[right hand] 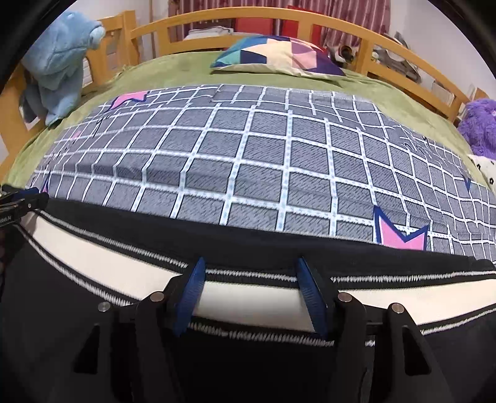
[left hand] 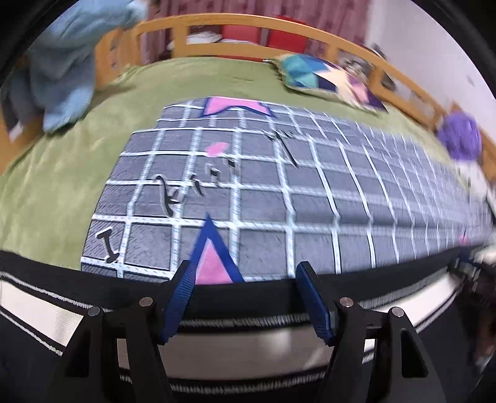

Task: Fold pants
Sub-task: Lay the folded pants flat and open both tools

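Black pants (left hand: 37, 365) with a white side stripe (left hand: 28, 305) edged in zigzag stitching lie across the near edge of the bed, on a grey checked blanket (left hand: 263, 192). They also show in the right wrist view (right hand: 93, 325), stripe (right hand: 93, 257) running left to right. My left gripper (left hand: 245, 276) is open, its blue fingers (left hand: 181, 300) spread over the pants' stripe and far edge. My right gripper (right hand: 249, 269) is open, its blue fingers (right hand: 190, 297) spread over the stripe. The left gripper's tip (right hand: 24, 201) shows at the far left of the right wrist view.
The bed has a green cover (right hand: 173, 68) and a wooden rail (right hand: 248, 15). A patterned pillow (right hand: 276, 55) lies at the back. A blue plush toy (right hand: 59, 62) sits at the left and a purple plush toy (right hand: 480, 127) at the right.
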Demonstrator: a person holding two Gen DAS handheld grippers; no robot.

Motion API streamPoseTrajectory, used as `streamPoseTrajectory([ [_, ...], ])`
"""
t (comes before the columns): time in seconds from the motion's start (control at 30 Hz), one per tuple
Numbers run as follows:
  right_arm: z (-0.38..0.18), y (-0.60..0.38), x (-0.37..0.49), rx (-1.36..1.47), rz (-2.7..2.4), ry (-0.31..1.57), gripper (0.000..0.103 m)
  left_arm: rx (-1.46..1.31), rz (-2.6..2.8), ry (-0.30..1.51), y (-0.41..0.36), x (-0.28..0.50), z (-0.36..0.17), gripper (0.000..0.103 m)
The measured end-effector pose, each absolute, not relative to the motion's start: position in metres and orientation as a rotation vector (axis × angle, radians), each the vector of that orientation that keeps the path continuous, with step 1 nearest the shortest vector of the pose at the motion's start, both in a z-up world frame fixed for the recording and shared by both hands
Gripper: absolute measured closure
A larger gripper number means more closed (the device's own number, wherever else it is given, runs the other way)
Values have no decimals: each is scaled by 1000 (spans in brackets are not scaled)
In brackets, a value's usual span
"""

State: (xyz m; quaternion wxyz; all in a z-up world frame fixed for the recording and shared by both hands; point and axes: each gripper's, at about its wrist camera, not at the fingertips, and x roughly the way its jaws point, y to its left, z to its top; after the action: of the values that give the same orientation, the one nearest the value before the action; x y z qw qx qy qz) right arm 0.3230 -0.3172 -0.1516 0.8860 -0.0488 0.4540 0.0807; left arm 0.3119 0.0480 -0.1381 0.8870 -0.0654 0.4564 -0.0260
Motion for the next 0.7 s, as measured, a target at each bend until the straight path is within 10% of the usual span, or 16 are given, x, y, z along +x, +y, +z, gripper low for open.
streamPoseTrajectory([
  [0.13,-130,-330,308,-81,140,966,56,-99,-76,931,67,280,-112,42],
  [0.5,-156,-425,194,-9,-6,956,39,-59,91,1046,155,201,-134,37],
  [0.6,-131,-427,180,41,-2,992,54,-83,55,1007,153,180,-112,36],
  [0.7,-108,-434,150,55,-43,870,40,-8,73,977,149,148,-107,31],
])
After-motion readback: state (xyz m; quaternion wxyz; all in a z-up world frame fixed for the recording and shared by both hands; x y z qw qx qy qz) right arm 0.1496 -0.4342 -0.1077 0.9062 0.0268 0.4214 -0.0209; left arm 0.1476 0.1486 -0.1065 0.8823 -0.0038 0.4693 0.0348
